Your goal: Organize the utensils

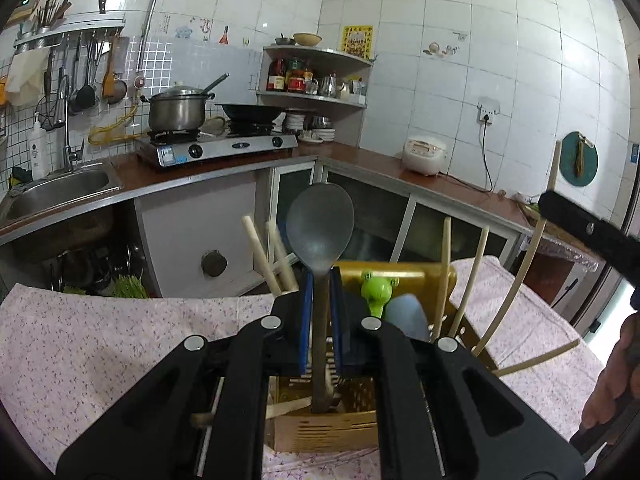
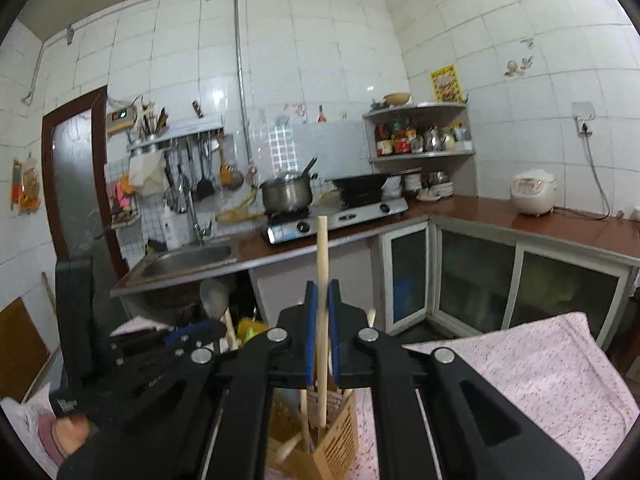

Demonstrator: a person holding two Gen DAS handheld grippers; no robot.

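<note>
Tiled kitchen, cloth-covered surface (image 1: 100, 340); left hand-held gripper (image 1: 320, 312) clamps stiff spoon (image 1: 320, 224) mid-handle; right hand-held gripper (image 2: 322, 320) pinches light, slippery chopstick (image 2: 322, 264) above holder (image 2: 336, 440).

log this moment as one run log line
left gripper: shut on grey plastic spoon | right gripper: shut on pale wooden chopstick | both over slatted wooden utensil holder

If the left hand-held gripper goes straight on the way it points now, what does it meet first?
Probably the wooden holder: the left hand-held gripper, shut on the spoon, points slightly down over it. Beyond stand chopsticks and a green utensil. Depth is unclear.
</note>
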